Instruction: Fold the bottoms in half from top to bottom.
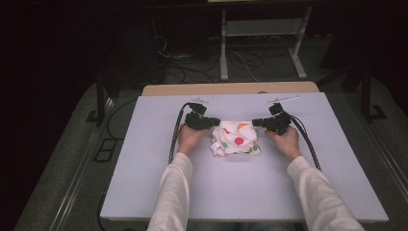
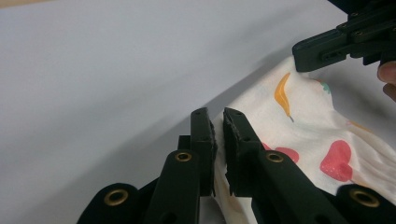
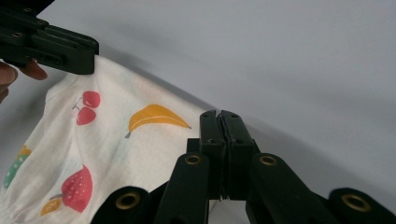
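Long cream-white fabric sleeves (image 1: 173,192) on both forearms; matte black two-jaw grippers (image 1: 213,122) with brass-coloured rivets (image 2: 116,196), trailing black cables (image 1: 174,137).

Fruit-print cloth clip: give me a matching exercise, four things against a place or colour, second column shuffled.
Things:
1. left hand-held gripper
2. right hand-held gripper
3. fruit-print cloth
4. banana print

Place or colour:
A. yellow-orange
B. clamped on the cloth's far right corner in the high view
C. clamped on the cloth's far left corner in the high view
D. folded on the pale table, between the two hands

Pairs: 1-C, 2-B, 3-D, 4-A
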Available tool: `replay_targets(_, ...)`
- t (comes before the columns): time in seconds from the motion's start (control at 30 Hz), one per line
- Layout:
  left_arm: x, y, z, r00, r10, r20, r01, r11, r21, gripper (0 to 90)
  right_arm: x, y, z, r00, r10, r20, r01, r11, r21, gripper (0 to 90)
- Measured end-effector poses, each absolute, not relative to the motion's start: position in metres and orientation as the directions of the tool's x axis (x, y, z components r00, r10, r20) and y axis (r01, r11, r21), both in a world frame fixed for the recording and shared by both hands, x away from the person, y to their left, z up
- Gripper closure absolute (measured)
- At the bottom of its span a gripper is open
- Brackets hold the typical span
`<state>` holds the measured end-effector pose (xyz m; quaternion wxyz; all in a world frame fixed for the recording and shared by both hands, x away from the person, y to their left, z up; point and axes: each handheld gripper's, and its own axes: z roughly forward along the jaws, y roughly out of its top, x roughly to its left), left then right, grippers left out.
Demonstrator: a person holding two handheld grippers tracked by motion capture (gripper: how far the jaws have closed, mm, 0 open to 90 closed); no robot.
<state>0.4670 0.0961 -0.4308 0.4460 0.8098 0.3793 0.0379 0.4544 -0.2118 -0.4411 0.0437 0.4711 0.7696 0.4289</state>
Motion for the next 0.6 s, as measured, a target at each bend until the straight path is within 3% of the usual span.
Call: replay_targets(0.6,0.478,0.097,-0.433,0.701,0.649,-0.296,0.603,-0.319,0.731,81.0,0.461,-0.208,-0.445,-0.531,0.775,0.343,0.684,0.153,0.713,86.1)
